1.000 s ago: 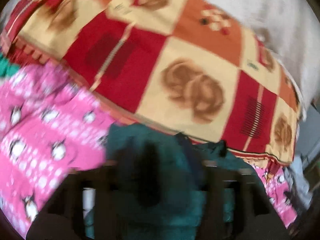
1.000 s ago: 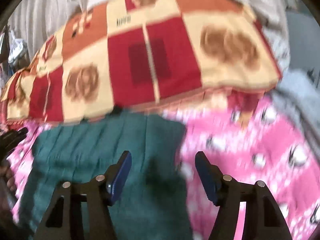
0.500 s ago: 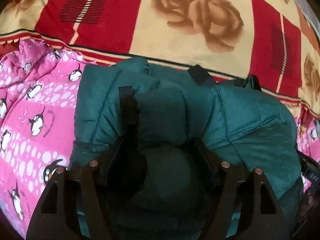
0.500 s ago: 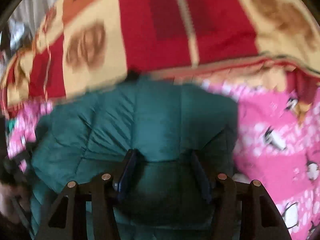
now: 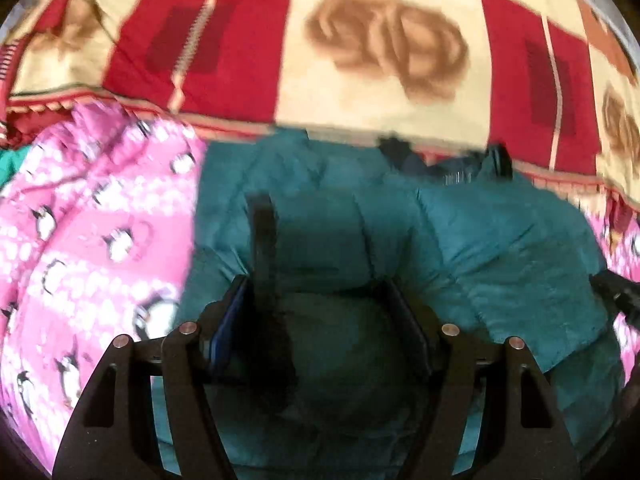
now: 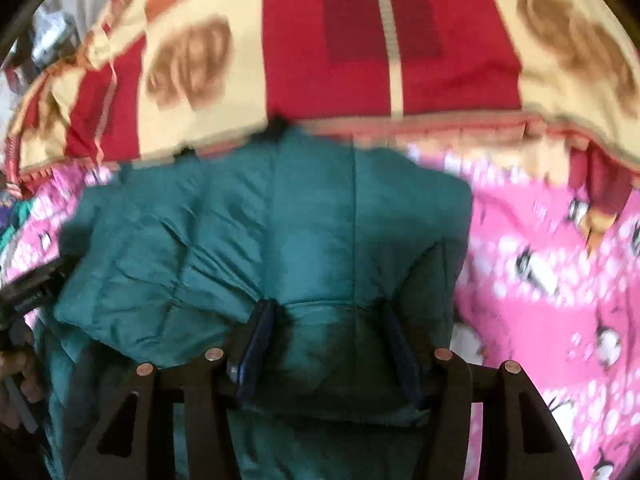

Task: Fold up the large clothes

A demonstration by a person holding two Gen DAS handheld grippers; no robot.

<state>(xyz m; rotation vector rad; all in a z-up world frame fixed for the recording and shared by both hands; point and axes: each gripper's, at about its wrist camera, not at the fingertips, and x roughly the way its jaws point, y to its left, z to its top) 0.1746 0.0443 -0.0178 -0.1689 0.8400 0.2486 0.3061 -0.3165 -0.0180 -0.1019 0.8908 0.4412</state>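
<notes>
A teal quilted jacket (image 5: 500, 248) lies folded on a pink penguin-print sheet (image 5: 88, 240); it also shows in the right wrist view (image 6: 320, 220). My left gripper (image 5: 320, 320) is closed on a thick bundle of the jacket, with a black strap (image 5: 264, 248) beside its left finger. My right gripper (image 6: 326, 340) is closed on the jacket's near folded edge. The right gripper's body shows at the right edge of the left wrist view (image 5: 616, 292); the left one at the left edge of the right wrist view (image 6: 32, 292).
A red and cream rose-print blanket (image 5: 380, 52) lies bunched just beyond the jacket, also in the right wrist view (image 6: 360, 40). The pink sheet (image 6: 560, 280) spreads right of the jacket. Clutter (image 6: 48, 40) sits at far left.
A second ago the right gripper was open above the jacket; it has since come down and closed on the jacket's edge. Both views have lowered and moved closer to the jacket.
</notes>
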